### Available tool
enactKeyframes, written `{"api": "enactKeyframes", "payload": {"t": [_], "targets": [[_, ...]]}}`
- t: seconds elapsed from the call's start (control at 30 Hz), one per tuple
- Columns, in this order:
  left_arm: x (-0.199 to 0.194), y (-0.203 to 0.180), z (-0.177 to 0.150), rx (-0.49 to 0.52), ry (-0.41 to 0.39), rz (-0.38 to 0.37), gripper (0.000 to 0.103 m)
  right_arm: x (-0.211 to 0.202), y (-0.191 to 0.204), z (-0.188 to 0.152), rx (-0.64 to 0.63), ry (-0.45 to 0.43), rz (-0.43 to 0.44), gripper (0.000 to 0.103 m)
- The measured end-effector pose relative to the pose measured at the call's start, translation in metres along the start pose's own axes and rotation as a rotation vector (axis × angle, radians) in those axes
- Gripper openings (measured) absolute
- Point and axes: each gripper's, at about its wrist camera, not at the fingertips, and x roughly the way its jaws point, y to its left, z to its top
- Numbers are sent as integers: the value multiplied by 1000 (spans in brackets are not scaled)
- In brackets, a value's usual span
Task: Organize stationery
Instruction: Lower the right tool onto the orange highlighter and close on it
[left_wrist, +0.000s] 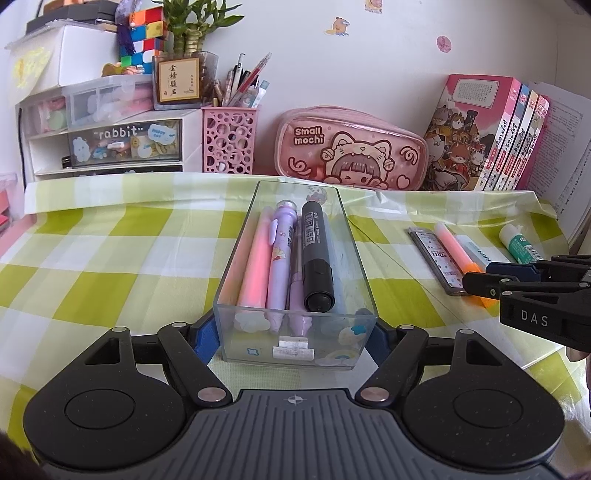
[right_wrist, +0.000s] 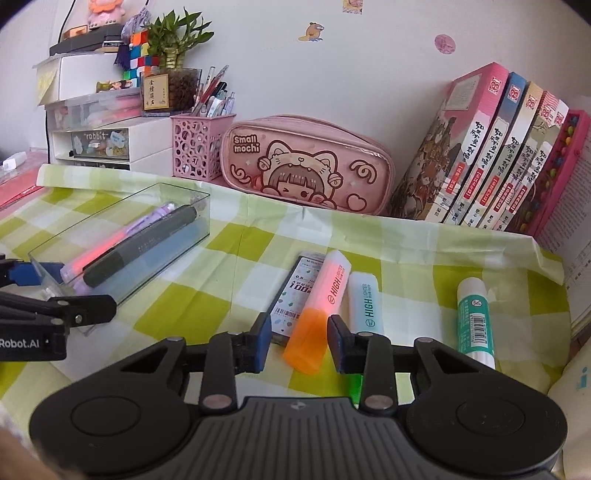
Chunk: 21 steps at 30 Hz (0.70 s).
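My left gripper (left_wrist: 295, 332) clamps the clear tray (left_wrist: 236, 258); right gripper (right_wrist: 297, 341) straddles the orange highlighter (right_wrist: 319, 314), pads not touching. Next: pinch, lift, drop it in the tray.

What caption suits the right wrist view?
Right gripper straddling the orange highlighter, jaws not yet touching it.

2 close wrist views sharing tray (left_wrist: 295, 314)

Readable words on desk items

Pink pencil case (right_wrist: 306, 166) at twelve o'clock reads "Small mochi"; drawer (left_wrist: 125, 144) at ten, "rabbit"; orange highlighter (right_wrist: 321, 306) and pale blue highlighter (right_wrist: 367, 304), "HIGH LIGHTER".
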Motion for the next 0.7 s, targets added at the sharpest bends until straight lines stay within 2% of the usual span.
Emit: {"api": "enactKeyframes", "payload": {"t": [0.33, 0.7], "targets": [[0, 1, 0, -5, -1, -1, 75, -4, -6, 0, 29, -5, 9, 54], [0, 1, 0, -14, -4, -7, 75, -20, -14, -6, 133, 27, 131, 53]]}}
